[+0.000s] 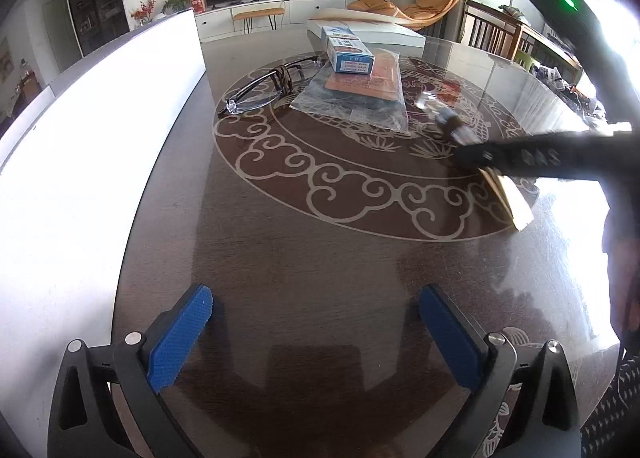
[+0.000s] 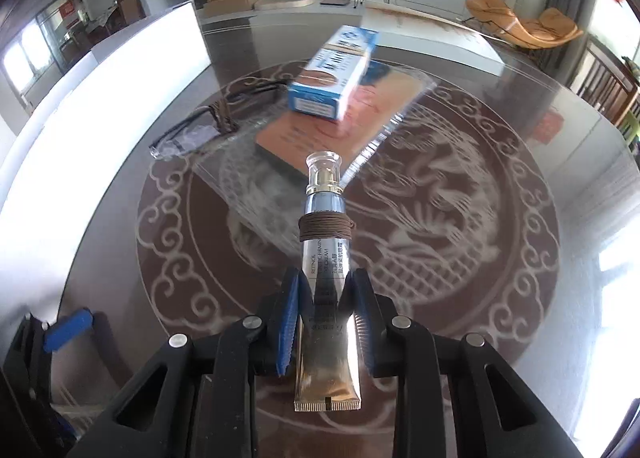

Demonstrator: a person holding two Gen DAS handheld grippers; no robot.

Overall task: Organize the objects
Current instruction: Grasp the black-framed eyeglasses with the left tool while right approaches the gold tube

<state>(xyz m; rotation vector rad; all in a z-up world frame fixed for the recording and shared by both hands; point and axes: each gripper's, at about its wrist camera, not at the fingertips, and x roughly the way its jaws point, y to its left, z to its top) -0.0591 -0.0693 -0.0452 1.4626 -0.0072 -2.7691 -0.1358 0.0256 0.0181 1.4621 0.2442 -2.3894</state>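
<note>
Glossy table (image 1: 320,258), glasses (image 1: 260,92) beside packet (image 1: 360,98)

tube (image 2: 326,258): "RETINOL", "CREAM" | blue-white box (image 2: 334,72): print blurred, unreadable

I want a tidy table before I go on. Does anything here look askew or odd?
Yes. The blue box sits crooked on top of the plastic-wrapped packet rather than flat on the table. The cream tube clamped in the right tool has brown cord wound round it.
</note>
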